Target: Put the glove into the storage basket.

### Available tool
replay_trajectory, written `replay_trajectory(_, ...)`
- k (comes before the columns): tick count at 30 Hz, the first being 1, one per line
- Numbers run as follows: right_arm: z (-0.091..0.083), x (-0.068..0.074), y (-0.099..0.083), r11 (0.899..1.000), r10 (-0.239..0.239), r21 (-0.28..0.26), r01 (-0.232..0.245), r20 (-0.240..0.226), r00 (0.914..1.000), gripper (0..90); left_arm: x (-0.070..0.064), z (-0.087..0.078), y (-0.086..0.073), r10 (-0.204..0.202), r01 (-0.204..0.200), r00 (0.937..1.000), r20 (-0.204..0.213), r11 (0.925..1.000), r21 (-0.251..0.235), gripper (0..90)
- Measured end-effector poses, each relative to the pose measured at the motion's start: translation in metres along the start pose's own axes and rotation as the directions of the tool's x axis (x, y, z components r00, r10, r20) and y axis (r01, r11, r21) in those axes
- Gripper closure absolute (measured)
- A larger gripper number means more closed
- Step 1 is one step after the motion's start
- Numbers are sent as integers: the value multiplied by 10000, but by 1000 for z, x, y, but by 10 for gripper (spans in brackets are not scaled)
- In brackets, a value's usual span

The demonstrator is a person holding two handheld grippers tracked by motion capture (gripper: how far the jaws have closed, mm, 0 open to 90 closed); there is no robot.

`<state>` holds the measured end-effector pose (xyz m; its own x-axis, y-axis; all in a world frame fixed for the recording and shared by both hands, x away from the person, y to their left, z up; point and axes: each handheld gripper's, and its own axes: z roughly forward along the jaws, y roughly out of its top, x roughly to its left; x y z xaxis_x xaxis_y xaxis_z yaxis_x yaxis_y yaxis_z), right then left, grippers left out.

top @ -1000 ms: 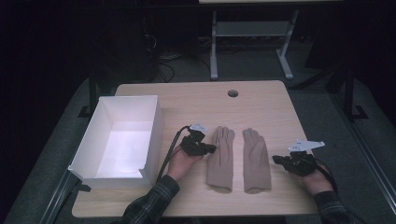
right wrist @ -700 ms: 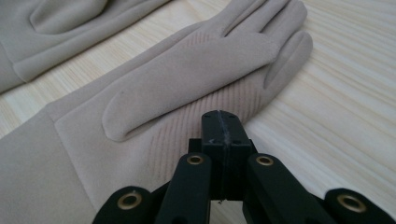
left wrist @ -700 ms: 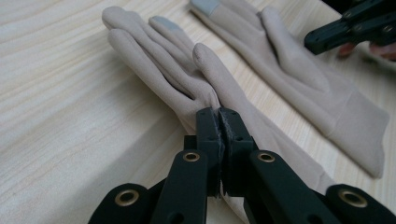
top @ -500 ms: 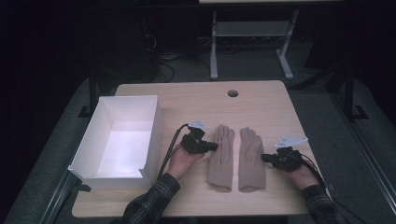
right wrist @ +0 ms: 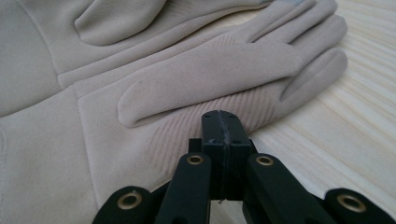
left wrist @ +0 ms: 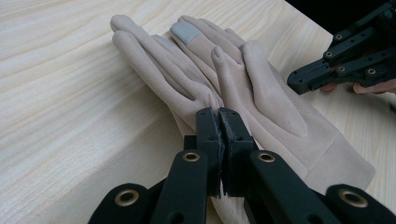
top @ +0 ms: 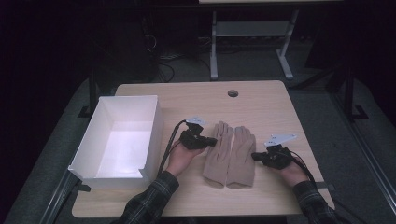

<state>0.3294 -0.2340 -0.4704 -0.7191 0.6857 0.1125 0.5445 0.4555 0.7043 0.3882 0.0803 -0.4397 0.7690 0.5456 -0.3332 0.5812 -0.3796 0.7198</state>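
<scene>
Two beige gloves lie palm up side by side on the wooden table (top: 261, 107), fingers pointing away from the person. The left glove (top: 218, 151) (left wrist: 154, 70) touches the right glove (top: 240, 156) (right wrist: 210, 70) along their inner edges. My left gripper (top: 212, 140) (left wrist: 219, 116) is shut, its tips resting at the left glove's outer edge. On the other side, my right gripper (top: 254, 156) (right wrist: 222, 119) is also shut, tips against the right glove's outer edge below the folded thumb. Nothing shows between either pair of jaws. The right gripper (left wrist: 327, 70) also appears far off in the left gripper view.
A white open box (top: 112, 172) stands at the table's left side, close to the left forearm. A round cable hole (top: 232, 93) sits near the table's far edge. Bare wood stretches behind the gloves and at the right.
The right gripper has moved left and pushed the right glove against the left glove, closing the gap between them. The left gripper has stayed at the left glove's edge.
</scene>
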Motion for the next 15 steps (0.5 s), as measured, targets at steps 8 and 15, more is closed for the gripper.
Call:
replay_trajectory(8, 7, 8, 5, 10000, -12, -42, 11, -423, 9991, 897, -7, -7, 6, 107, -102, 9997, 210, 9996, -260, 873)
replay_trajectory(15, 21, 19, 16, 9997, -229, -108, 222, -619, 9978, 897, -11, -2, 11, 207, -197, 9991, 366, 9994, -276, 872)
